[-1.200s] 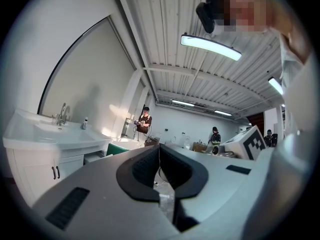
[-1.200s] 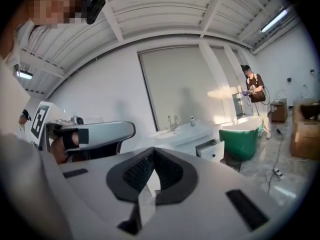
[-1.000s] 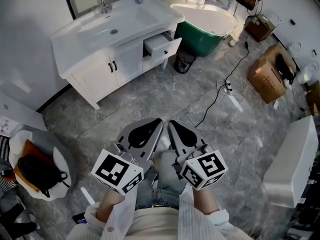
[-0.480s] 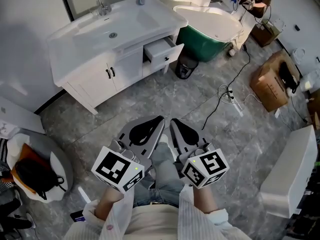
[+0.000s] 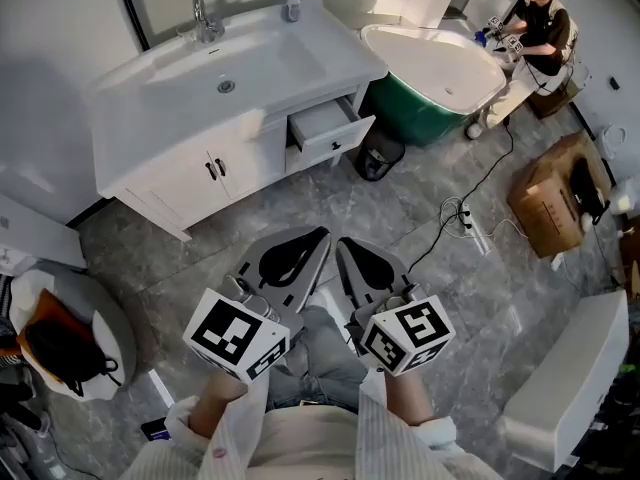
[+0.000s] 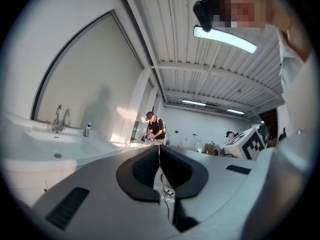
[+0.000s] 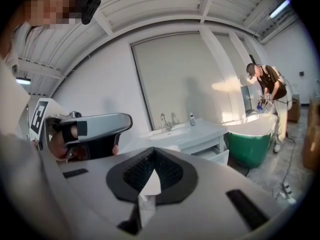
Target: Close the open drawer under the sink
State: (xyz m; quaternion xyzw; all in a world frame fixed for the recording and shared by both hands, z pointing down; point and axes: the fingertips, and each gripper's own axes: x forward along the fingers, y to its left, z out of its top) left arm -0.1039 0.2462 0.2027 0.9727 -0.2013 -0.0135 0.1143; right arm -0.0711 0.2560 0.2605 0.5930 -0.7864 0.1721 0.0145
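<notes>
The white sink cabinet (image 5: 200, 108) stands at the top of the head view. Its right-hand drawer (image 5: 331, 130) is pulled open and has a small dark knob on the front. The two cabinet doors (image 5: 213, 171) beside it are closed. My left gripper (image 5: 312, 240) and right gripper (image 5: 346, 247) are side by side low in the middle, well short of the cabinet, both shut with nothing in them. In the right gripper view the shut jaws (image 7: 152, 153) point toward the drawer (image 7: 214, 156). In the left gripper view the jaws (image 6: 159, 151) are pressed together beside the sink (image 6: 55, 139).
Right of the cabinet stands a green bathtub (image 5: 430, 98), with a black bin (image 5: 379, 156) next to the drawer. A person (image 5: 540, 28) works behind the tub. A cable and power strip (image 5: 468, 220), a cardboard box (image 5: 555, 203) and a white appliance (image 5: 570, 378) lie right. A bag (image 5: 60, 346) sits left.
The cabinet and open drawer have drifted lower and nearer in the head view as I step toward them. Both grippers stay shut and side by side.
</notes>
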